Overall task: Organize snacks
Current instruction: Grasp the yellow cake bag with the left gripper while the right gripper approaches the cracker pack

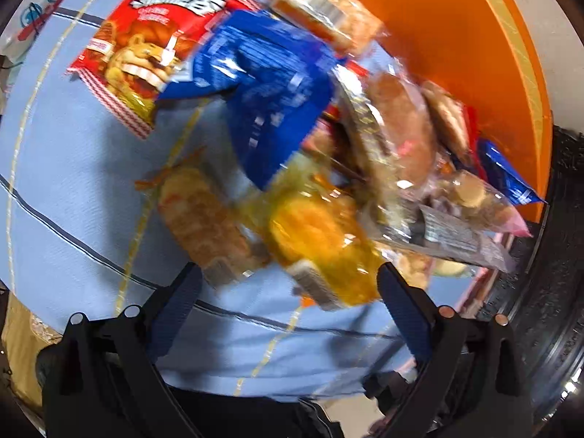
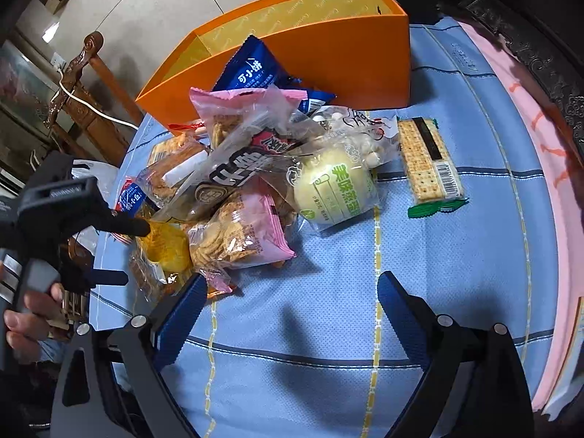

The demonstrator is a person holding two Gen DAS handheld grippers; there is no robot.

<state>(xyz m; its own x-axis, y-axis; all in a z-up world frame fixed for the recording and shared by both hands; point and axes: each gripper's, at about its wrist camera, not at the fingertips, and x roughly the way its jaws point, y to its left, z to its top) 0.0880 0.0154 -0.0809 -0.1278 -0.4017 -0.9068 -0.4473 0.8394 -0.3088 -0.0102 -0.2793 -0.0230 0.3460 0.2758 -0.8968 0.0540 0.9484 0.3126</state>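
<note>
A pile of packaged snacks (image 2: 248, 182) lies on the blue striped tablecloth (image 2: 328, 310) in front of an open orange box (image 2: 328, 47). My left gripper (image 1: 290, 284) is open, its fingers on either side of a yellow-orange clear packet (image 1: 321, 241) at the pile's near edge; in the right wrist view that left gripper (image 2: 124, 252) shows at the left by the same yellow packet (image 2: 164, 244). My right gripper (image 2: 292, 292) is open and empty over bare cloth, just short of a pink cracker bag (image 2: 241, 233).
A red noodle-snack packet (image 1: 146, 51), a blue packet (image 1: 262, 84) and an orange-wrapped cracker pack (image 1: 204, 219) lie near the left gripper. A green-edged cracker sleeve (image 2: 429, 160) lies apart at the right. A pale bun packet (image 2: 335, 189) tops the pile. Wooden furniture (image 2: 84, 84) stands beyond the table's left edge.
</note>
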